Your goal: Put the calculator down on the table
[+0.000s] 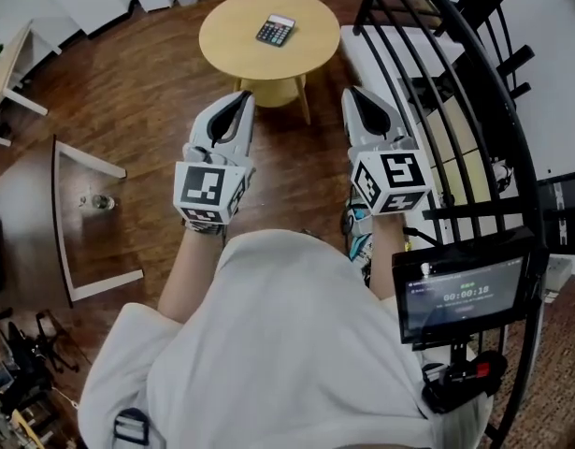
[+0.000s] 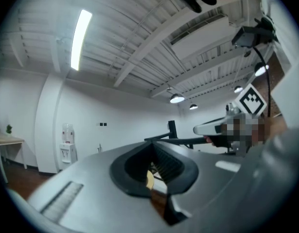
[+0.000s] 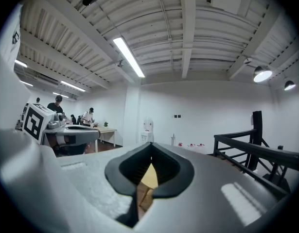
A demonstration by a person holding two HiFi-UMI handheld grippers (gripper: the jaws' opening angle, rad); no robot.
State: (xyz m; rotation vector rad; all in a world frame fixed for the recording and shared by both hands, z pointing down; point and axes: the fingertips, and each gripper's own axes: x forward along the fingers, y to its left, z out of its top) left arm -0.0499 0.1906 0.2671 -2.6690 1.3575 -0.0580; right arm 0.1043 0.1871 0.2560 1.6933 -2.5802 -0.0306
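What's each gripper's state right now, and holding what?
Left grey gripper: closed, holding nothing.
Right grey gripper: closed, holding nothing.
Dark rectangular calculator lies on the round wooden table.

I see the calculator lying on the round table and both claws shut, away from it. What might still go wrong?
The right gripper is close to the black railing, so a sideways swing might knock against it. The round table looks small and light. A bump from the left gripper could jolt the calculator, though it lies near the middle, so a fall seems unlikely.
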